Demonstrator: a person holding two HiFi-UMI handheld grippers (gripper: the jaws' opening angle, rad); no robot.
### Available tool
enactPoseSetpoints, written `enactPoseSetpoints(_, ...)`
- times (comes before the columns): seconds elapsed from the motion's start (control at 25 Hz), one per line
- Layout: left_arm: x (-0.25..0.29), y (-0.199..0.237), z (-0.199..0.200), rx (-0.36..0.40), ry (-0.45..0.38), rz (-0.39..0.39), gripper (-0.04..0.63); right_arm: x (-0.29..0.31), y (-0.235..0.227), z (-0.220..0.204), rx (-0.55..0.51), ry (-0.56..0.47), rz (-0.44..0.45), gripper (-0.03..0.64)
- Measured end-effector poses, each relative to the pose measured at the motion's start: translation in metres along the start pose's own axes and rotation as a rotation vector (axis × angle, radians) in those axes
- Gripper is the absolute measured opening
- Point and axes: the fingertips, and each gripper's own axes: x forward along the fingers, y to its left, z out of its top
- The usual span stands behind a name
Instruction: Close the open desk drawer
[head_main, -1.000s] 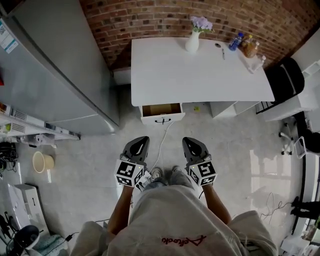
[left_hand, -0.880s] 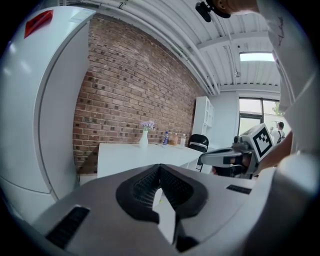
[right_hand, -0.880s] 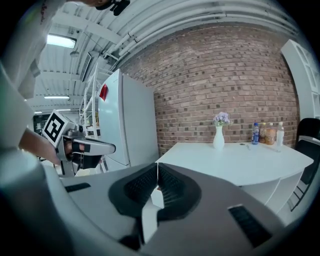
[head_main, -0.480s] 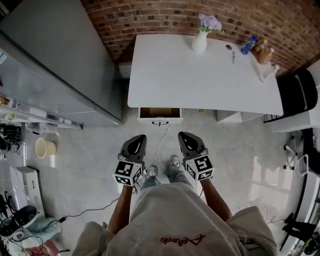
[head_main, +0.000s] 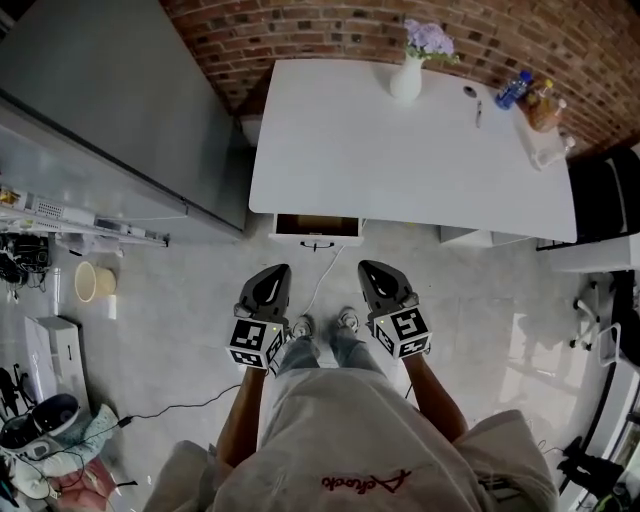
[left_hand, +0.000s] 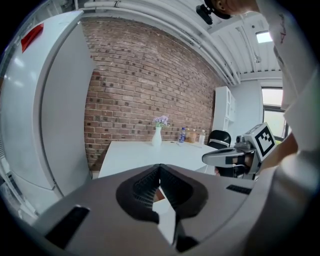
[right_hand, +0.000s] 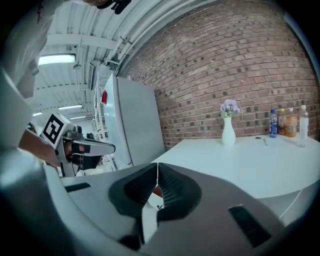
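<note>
The white desk (head_main: 400, 150) stands against the brick wall. Its left drawer (head_main: 317, 231) is pulled out, showing a brown inside and a white front with a dark handle. Both grippers are held side by side over the floor, short of the drawer and not touching it. My left gripper (head_main: 277, 271) is shut with nothing in it, just below and left of the drawer front. My right gripper (head_main: 369, 268) is shut and empty too, below and right of it. In the left gripper view the closed jaws (left_hand: 160, 166) point at the desk (left_hand: 145, 152), with the right gripper (left_hand: 232, 156) alongside.
A tall grey fridge (head_main: 110, 110) stands left of the desk. A white vase of flowers (head_main: 408, 78) and bottles (head_main: 530, 95) are at the desk's back edge. A black chair (head_main: 608, 190) is at the right. A white cable (head_main: 322, 282) runs across the floor from the drawer.
The person has stepped toward the desk, so the desk and drawer are nearer to both grippers. Both grippers stayed shut and side by side.
</note>
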Motion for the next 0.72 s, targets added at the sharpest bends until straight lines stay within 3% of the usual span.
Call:
enactPoseSetpoints(0.4,0.01,0.023,-0.022,-0.014,0.027,-0.08,0.012,0.033,0.015,-0.009,0.017,0.037,-0.057,0.018)
enactPoseSetpoints(0.72,0.014,0.038,-0.025,0.001,0.019,-0.129,0.012,0.051,0.024,0.001,0.004,0.011,-0.103,0.018)
